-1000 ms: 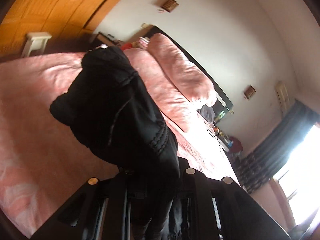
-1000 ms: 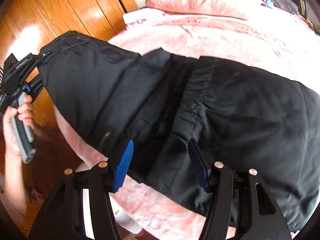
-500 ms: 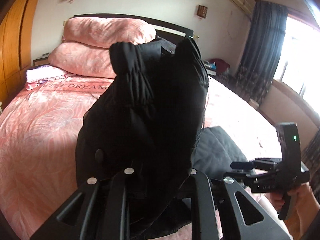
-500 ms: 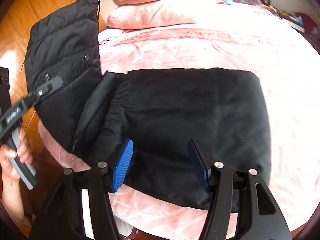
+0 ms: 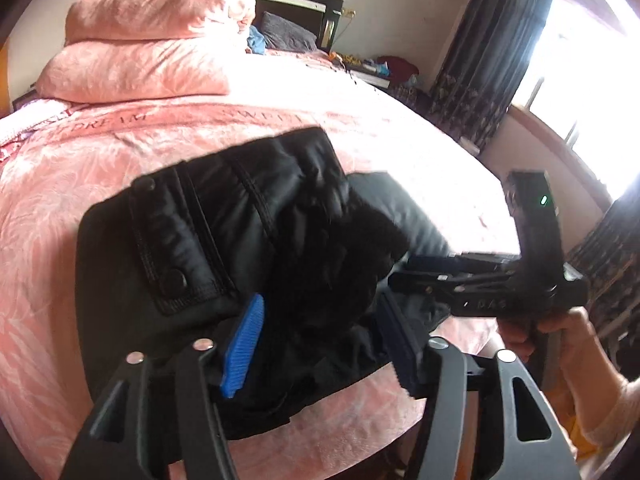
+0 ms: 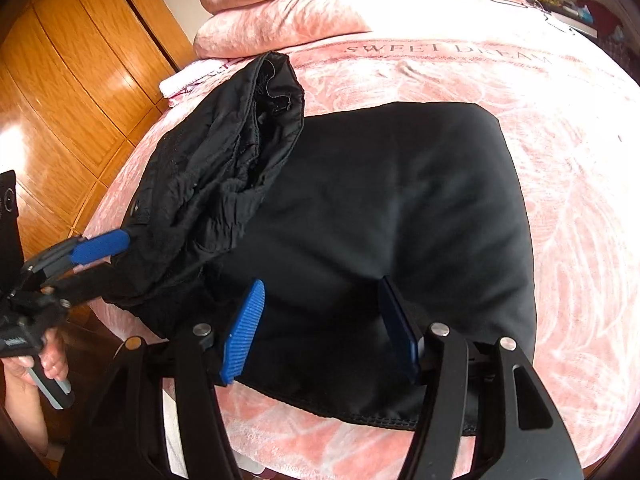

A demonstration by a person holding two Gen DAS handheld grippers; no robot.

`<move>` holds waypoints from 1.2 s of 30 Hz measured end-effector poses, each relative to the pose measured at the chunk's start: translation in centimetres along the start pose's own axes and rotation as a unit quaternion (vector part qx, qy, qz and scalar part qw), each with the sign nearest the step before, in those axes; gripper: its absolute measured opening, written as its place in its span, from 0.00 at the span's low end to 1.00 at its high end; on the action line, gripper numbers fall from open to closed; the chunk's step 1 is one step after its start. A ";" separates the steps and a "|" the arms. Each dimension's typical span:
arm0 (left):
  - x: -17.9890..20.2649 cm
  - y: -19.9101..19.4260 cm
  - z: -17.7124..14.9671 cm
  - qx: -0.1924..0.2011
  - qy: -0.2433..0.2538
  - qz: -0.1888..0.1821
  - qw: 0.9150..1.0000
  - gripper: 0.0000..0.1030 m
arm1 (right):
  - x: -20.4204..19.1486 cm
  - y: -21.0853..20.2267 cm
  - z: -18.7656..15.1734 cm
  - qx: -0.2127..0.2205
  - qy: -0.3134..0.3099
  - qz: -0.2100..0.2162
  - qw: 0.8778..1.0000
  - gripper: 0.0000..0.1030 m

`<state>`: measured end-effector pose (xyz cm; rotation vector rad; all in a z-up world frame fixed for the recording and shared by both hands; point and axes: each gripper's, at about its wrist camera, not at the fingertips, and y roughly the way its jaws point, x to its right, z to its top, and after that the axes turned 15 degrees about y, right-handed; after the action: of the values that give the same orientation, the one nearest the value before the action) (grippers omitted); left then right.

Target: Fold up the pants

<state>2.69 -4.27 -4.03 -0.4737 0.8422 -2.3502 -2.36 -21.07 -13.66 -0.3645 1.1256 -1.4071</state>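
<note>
Black pants (image 6: 380,208) lie folded on the pink bed (image 6: 572,184), near its front edge. The waistband end (image 5: 224,220), with snap buttons, lies bunched on the left part of the pile. My left gripper (image 5: 320,340) is open, its blue pads on either side of the bunched cloth. It also shows at the left of the right wrist view (image 6: 100,246). My right gripper (image 6: 320,328) is open and empty just above the front edge of the pants. It shows from the side in the left wrist view (image 5: 404,268).
Two pink pillows (image 5: 152,56) are stacked at the head of the bed. A wooden wardrobe (image 6: 60,92) stands to the left. Dark curtains (image 5: 488,52) and a bright window (image 5: 592,80) are on the right. A cluttered nightstand (image 5: 380,68) stands beside the headboard.
My left gripper carried the waistband end over and down onto the pile, then opened and let it go. My right gripper stayed open over the front edge.
</note>
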 end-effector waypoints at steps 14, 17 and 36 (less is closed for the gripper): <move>-2.2 3.8 -2.0 -0.028 -0.052 0.040 0.997 0.72 | -1.5 0.9 0.2 -0.007 -0.021 -0.024 0.999 0.63; -1.5 1.1 -1.8 -0.007 -0.066 0.057 0.996 0.73 | -1.7 -0.4 0.8 0.009 -0.007 0.004 1.000 0.63; -5.1 -1.2 -5.3 -0.017 -0.126 0.124 0.984 0.82 | -4.4 -4.0 3.9 0.010 0.010 0.082 0.997 0.80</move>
<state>3.38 2.15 -7.79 -0.6273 0.7740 -2.0008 -0.76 -19.57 -6.91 -0.2384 1.1300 -1.2797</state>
